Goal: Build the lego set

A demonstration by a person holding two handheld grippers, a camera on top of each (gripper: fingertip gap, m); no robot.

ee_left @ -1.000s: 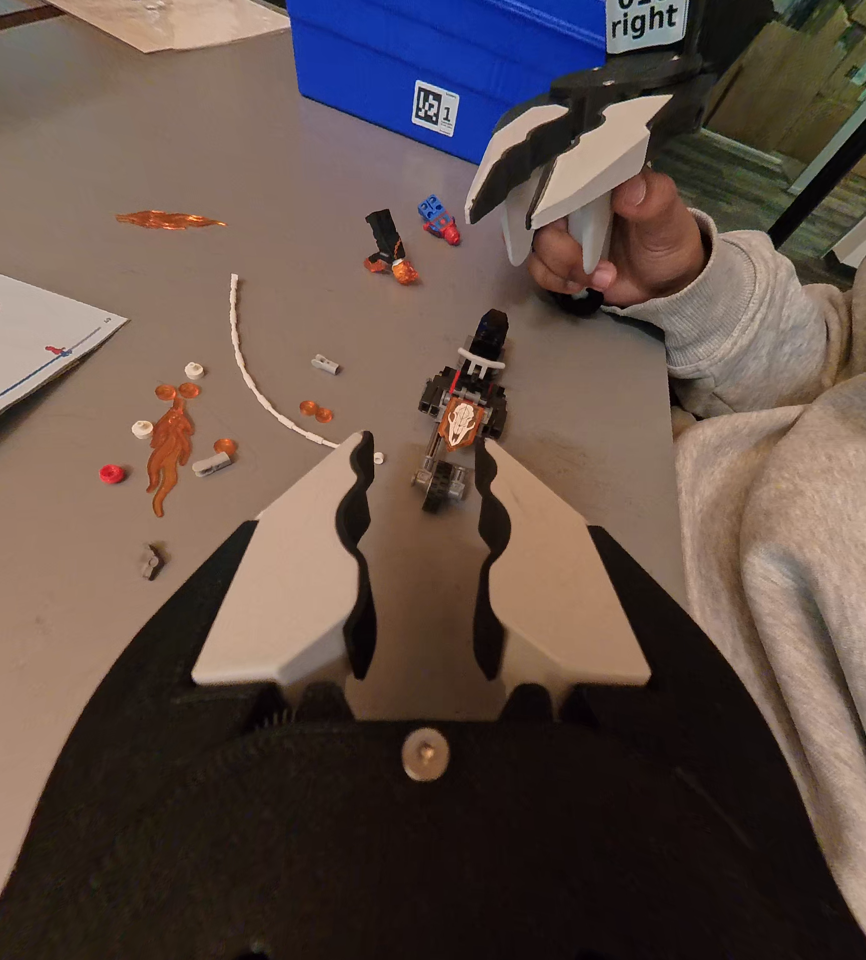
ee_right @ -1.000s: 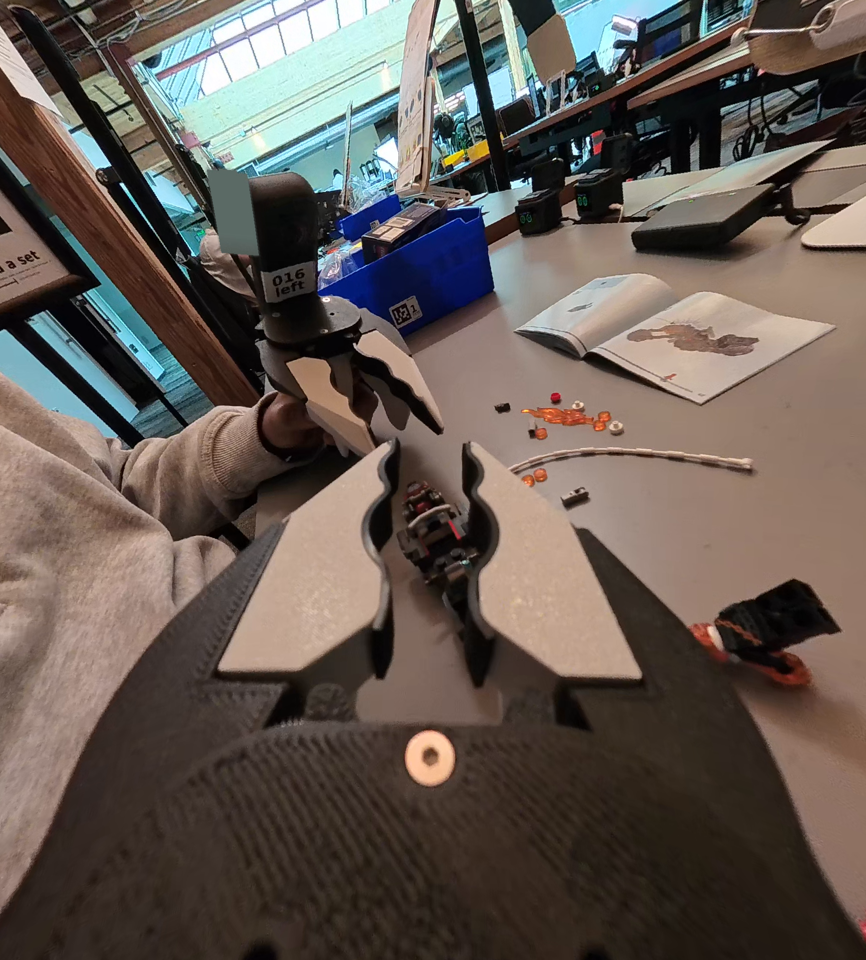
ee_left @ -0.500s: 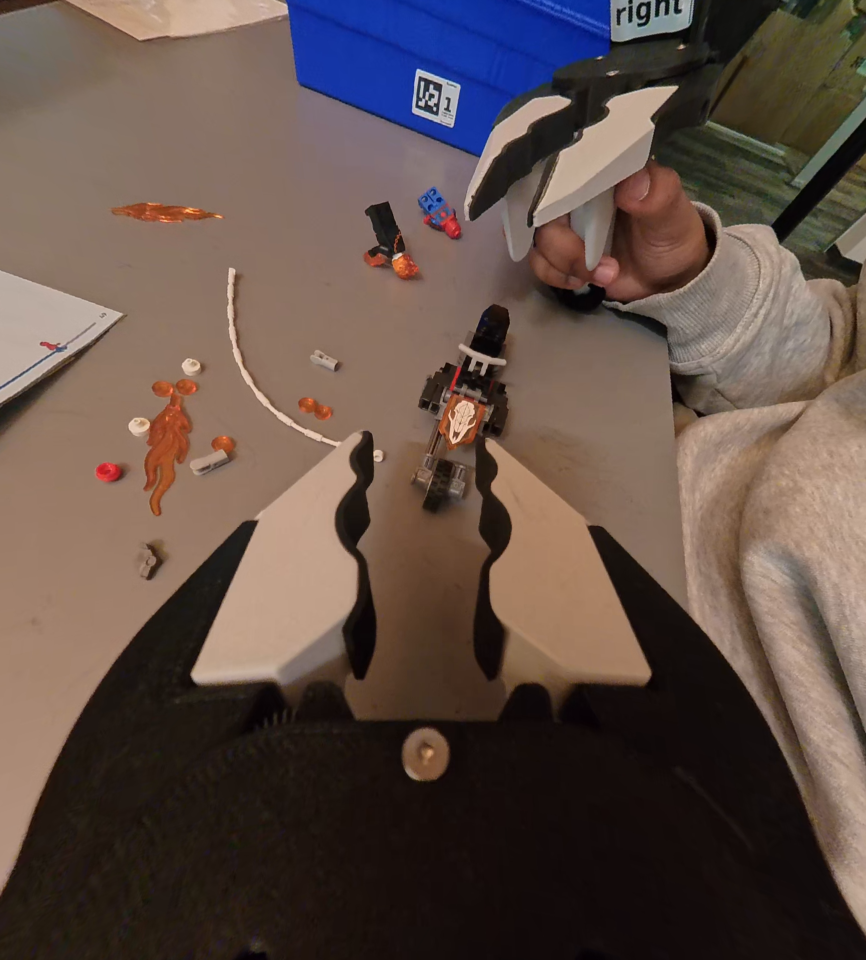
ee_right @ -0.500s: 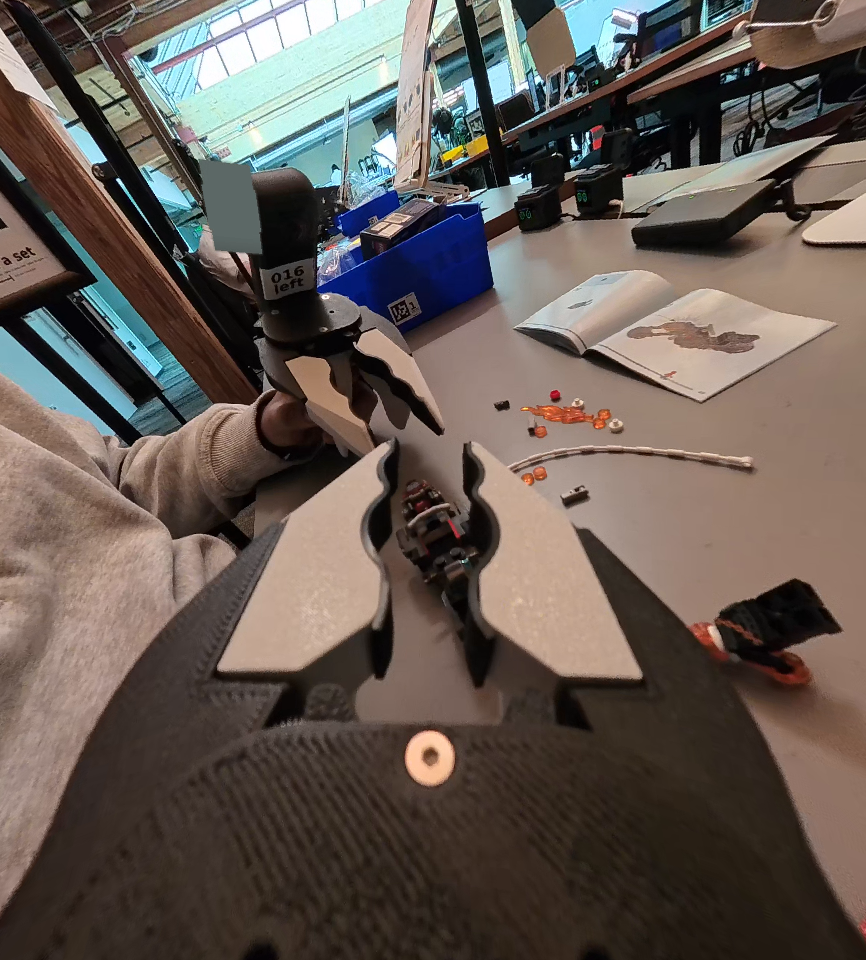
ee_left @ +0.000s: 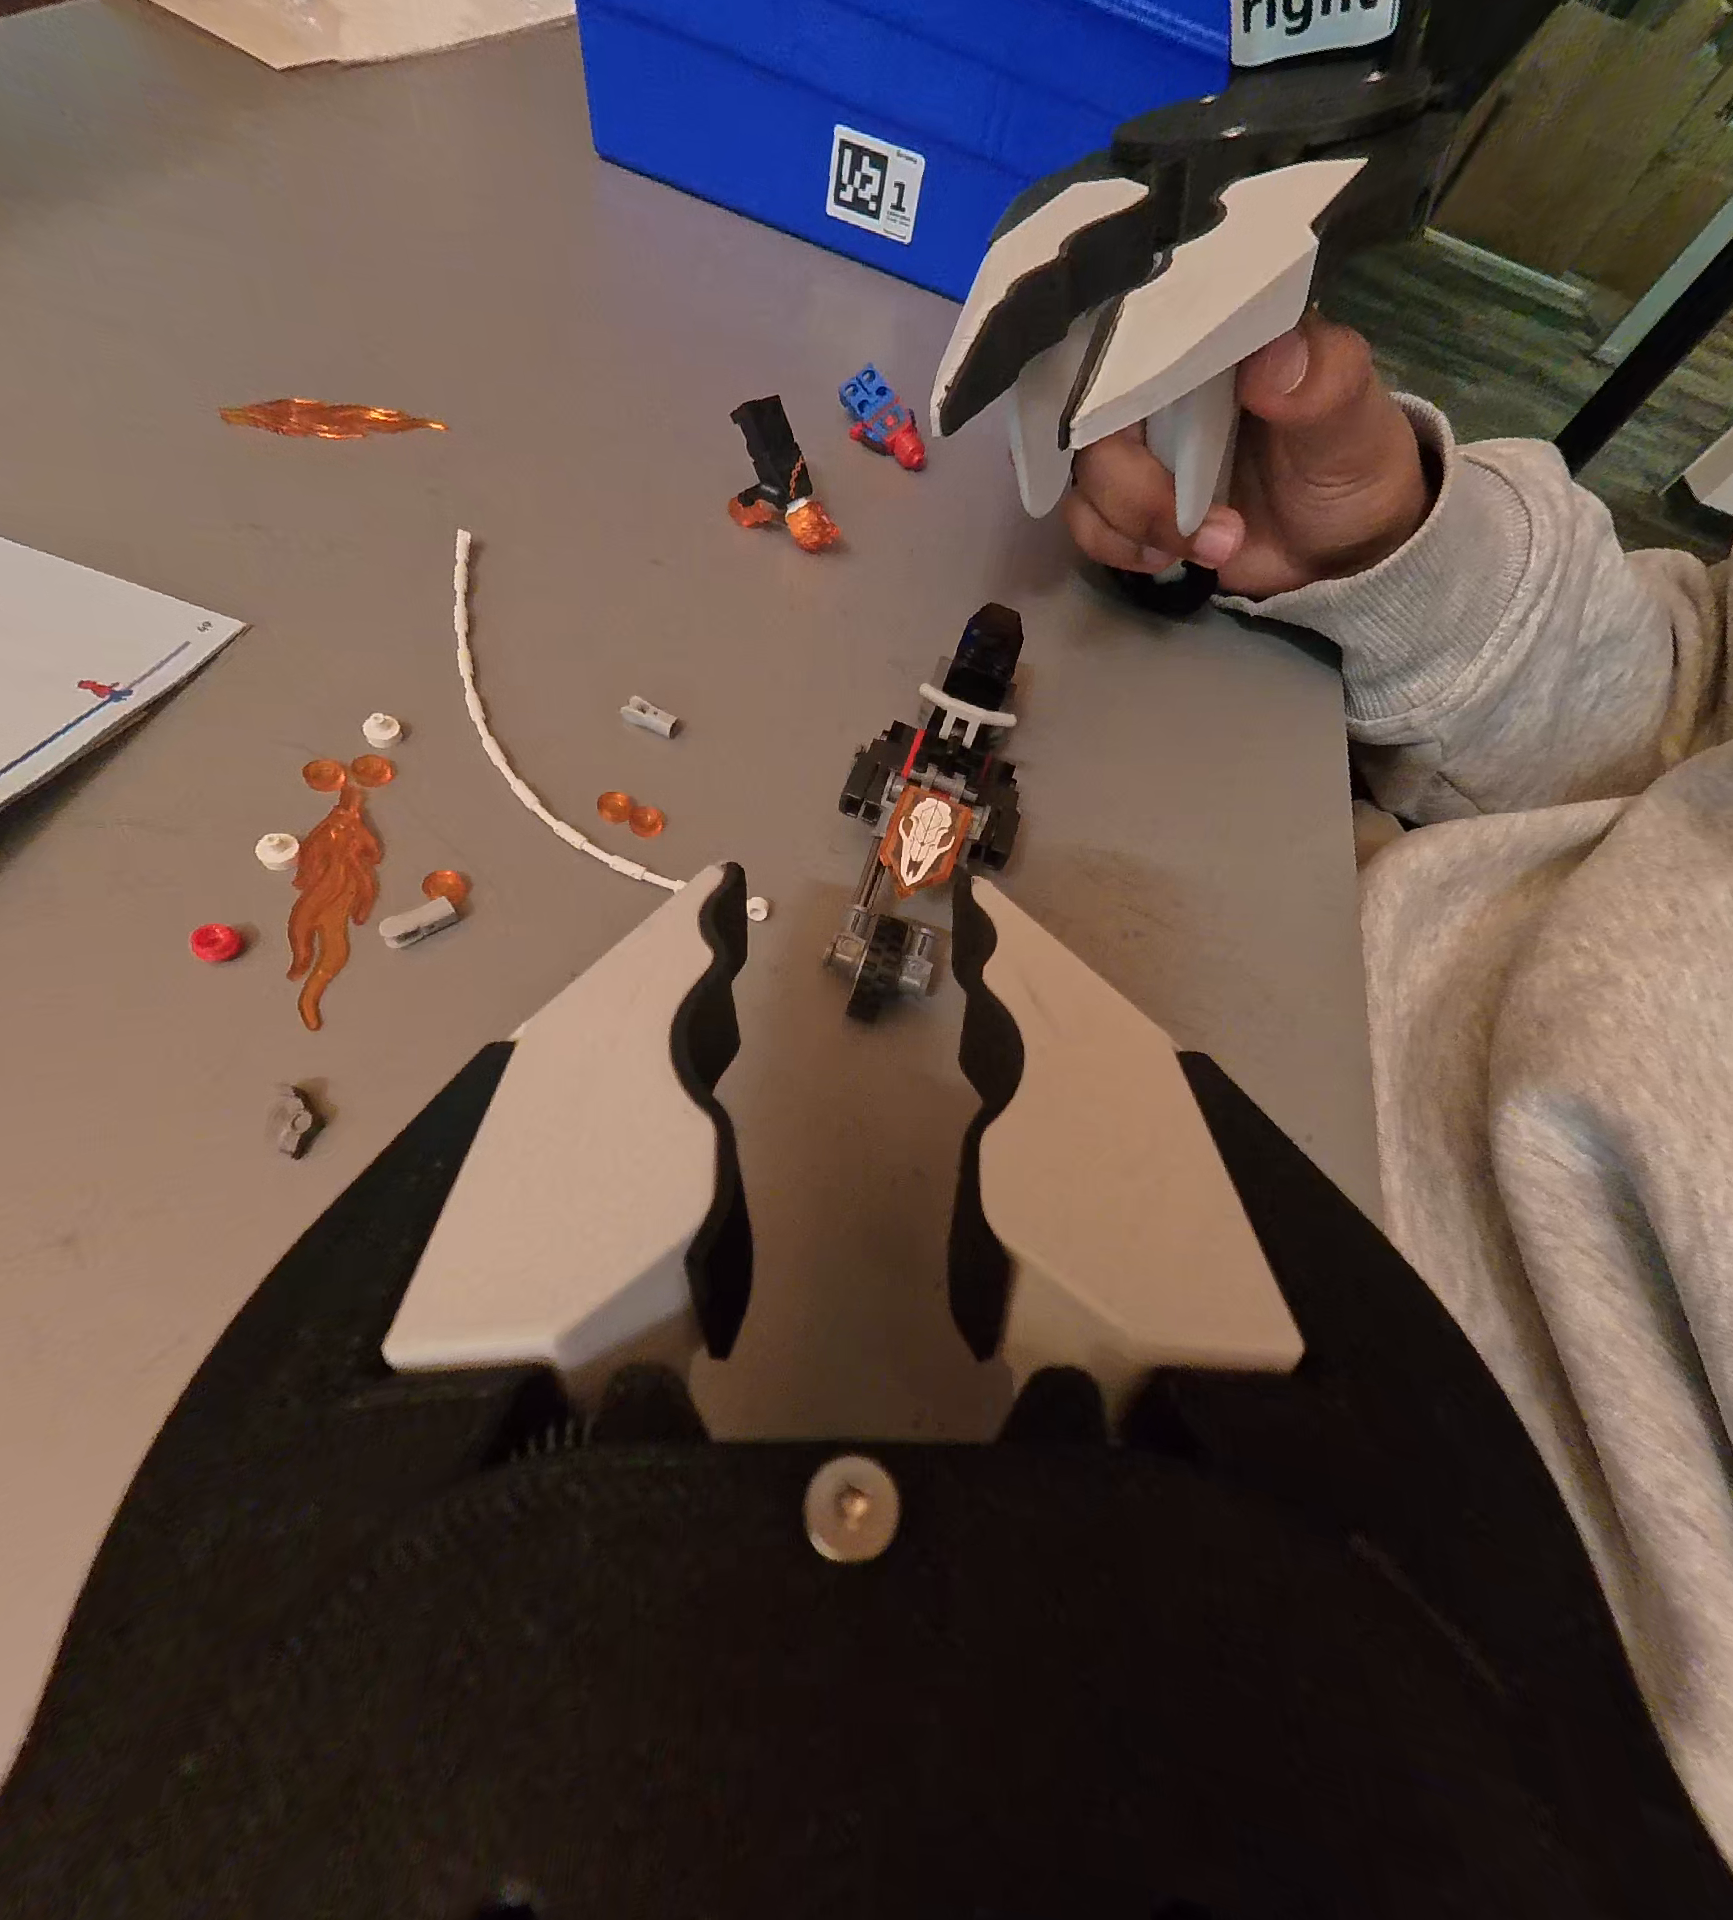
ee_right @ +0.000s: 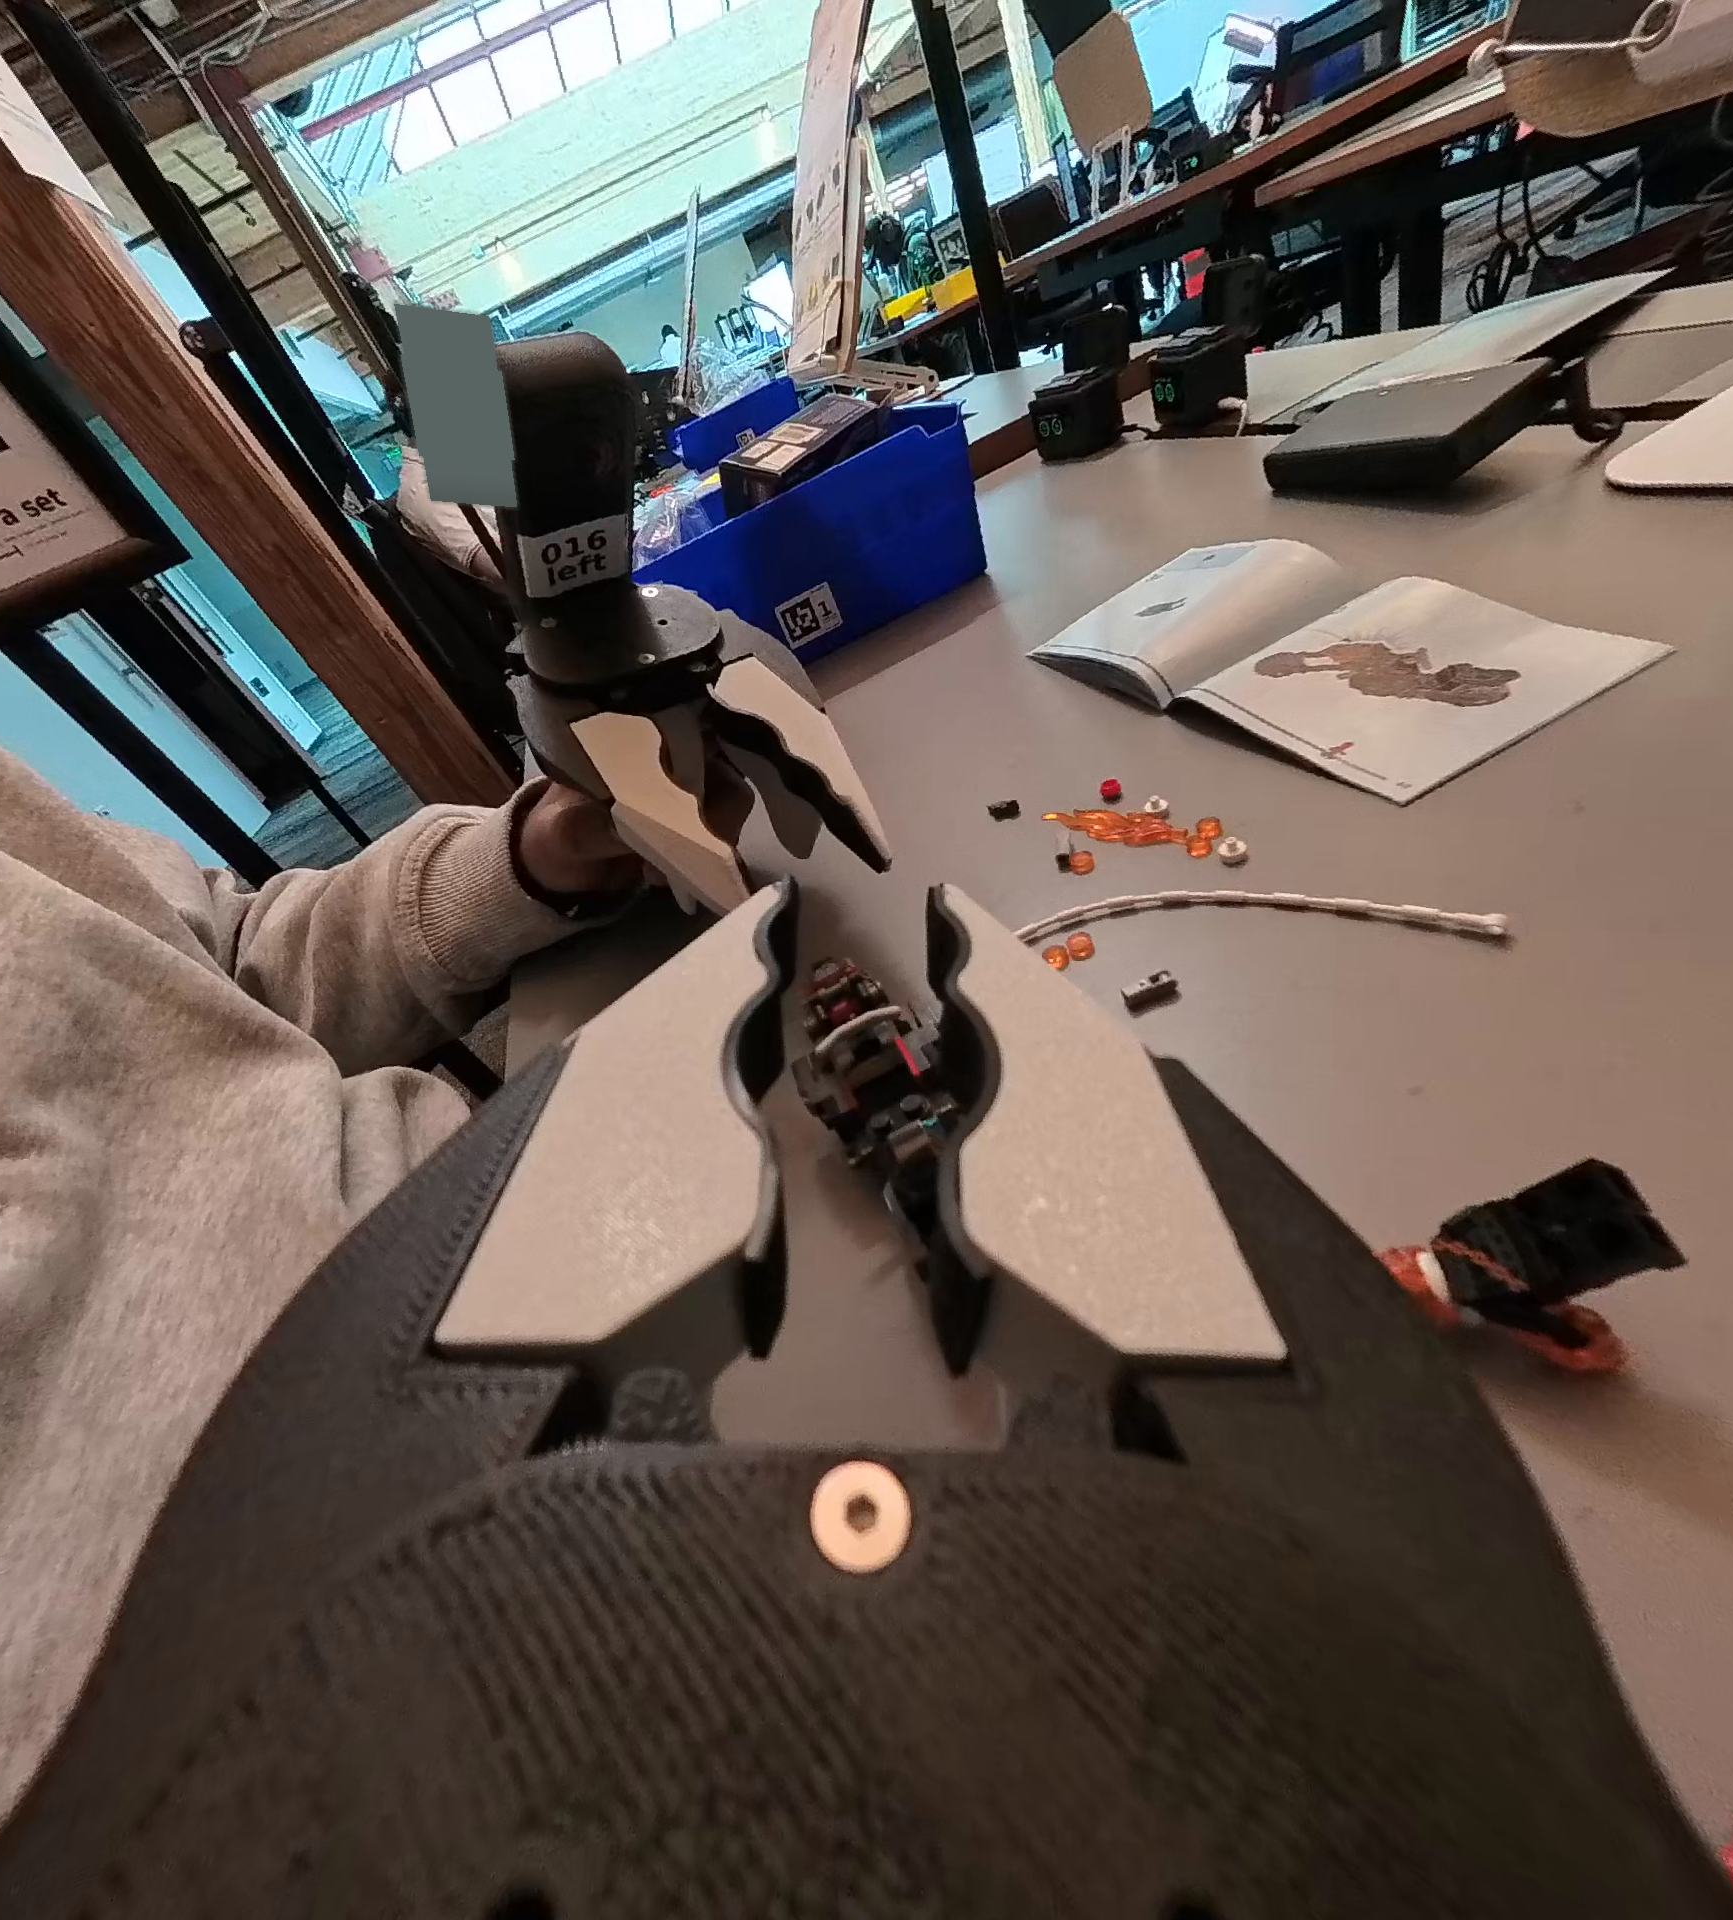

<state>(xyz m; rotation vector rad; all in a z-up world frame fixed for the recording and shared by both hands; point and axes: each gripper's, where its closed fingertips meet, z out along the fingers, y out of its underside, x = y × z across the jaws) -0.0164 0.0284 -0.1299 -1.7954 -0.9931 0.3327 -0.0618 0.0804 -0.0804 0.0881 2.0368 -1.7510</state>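
Note:
A small black lego motorbike (ee_left: 929,821) with an orange skull shield lies on the grey table. My left gripper (ee_left: 846,894) is open and empty, its tips just short of the bike's front wheel. My right gripper (ee_right: 860,899) is open and empty; it hovers above the far end of the bike (ee_right: 872,1081), which shows through the gap between its fingers. The right gripper also shows in the left wrist view (ee_left: 1007,431), raised above the table beyond the bike. The left gripper shows in the right wrist view (ee_right: 800,852).
Loose parts lie left of the bike: a white chain (ee_left: 509,748), orange flame pieces (ee_left: 332,883), small studs, a black-and-orange figure part (ee_left: 779,478), a blue-red piece (ee_left: 883,416). An instruction booklet (ee_left: 10,686) and a blue bin (ee_left: 841,94) stand farther off. A grey sleeve (ee_left: 1568,1039) borders the table's right edge. About 9 cm separates my left fingertips from my right. About 9 cm separates my left fingertips from the white chain (ee_left: 509,748). It is also in sight in the right wrist view (ee_right: 1178,909).
Almost nothing. The right gripper has drifted slightly upward in the left wrist view. Both grippers stay open and the bike has not moved.

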